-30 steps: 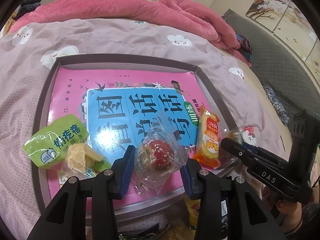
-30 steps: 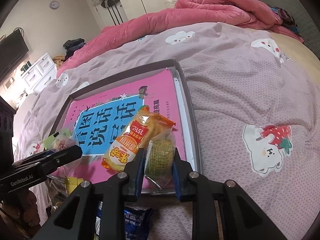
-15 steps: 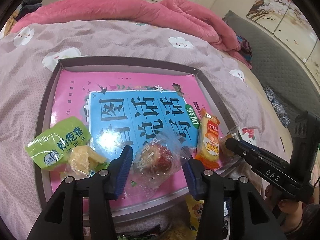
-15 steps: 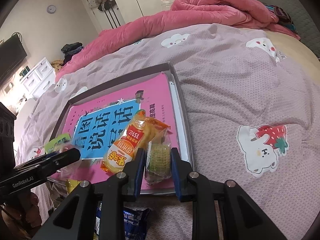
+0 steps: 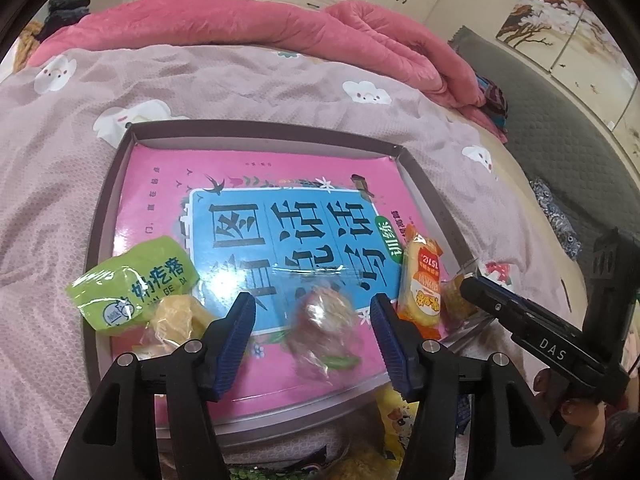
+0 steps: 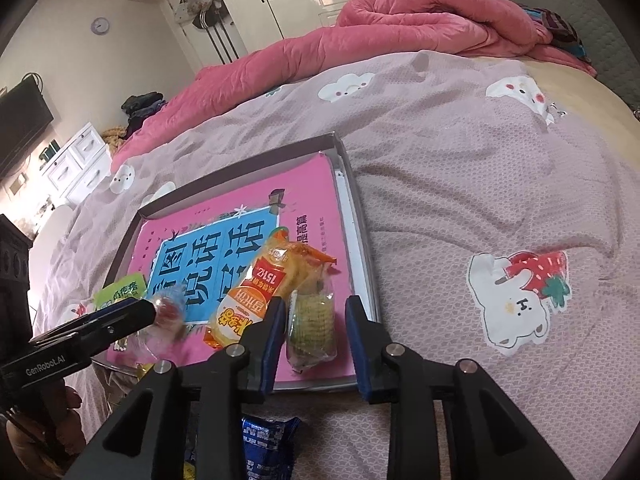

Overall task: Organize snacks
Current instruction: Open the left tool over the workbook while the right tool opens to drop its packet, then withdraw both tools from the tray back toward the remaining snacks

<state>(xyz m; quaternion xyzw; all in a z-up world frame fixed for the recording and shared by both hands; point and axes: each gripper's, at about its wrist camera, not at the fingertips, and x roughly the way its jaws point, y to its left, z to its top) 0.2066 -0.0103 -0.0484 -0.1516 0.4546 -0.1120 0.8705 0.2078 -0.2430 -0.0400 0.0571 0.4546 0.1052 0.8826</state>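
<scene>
- Left gripper (image 5: 312,324): jaws are opening and stand spread. The clear-wrapped red snack (image 5: 324,320) lies between the blue pads, touching neither, on the pink book cover inside the tray (image 5: 256,130).
- Right gripper (image 6: 316,336): jaws are opening, with a narrow gap. The ridged yellow-green biscuit pack (image 6: 312,324) sits between the pads; a sliver of space shows on each side, so it appears released onto the tray.
- Risk 1: the loose film of the red snack may cling to a pad as the left gripper backs away and drag the snack toward the tray's near edge.
- Risk 2: the biscuit pack lies close to the near rim; a pad catching its wrapper could tip it off the tray onto the bedspread (image 6: 480,184).
- Risk 3: the orange rice-cracker pack (image 6: 248,300) lies just beside the right gripper's left pad, partly under the biscuit pack; a sideways exit would shift both.
- The green packet (image 5: 132,280) and the yellow snack (image 5: 176,316) lie left of the left gripper, clear of it.
</scene>
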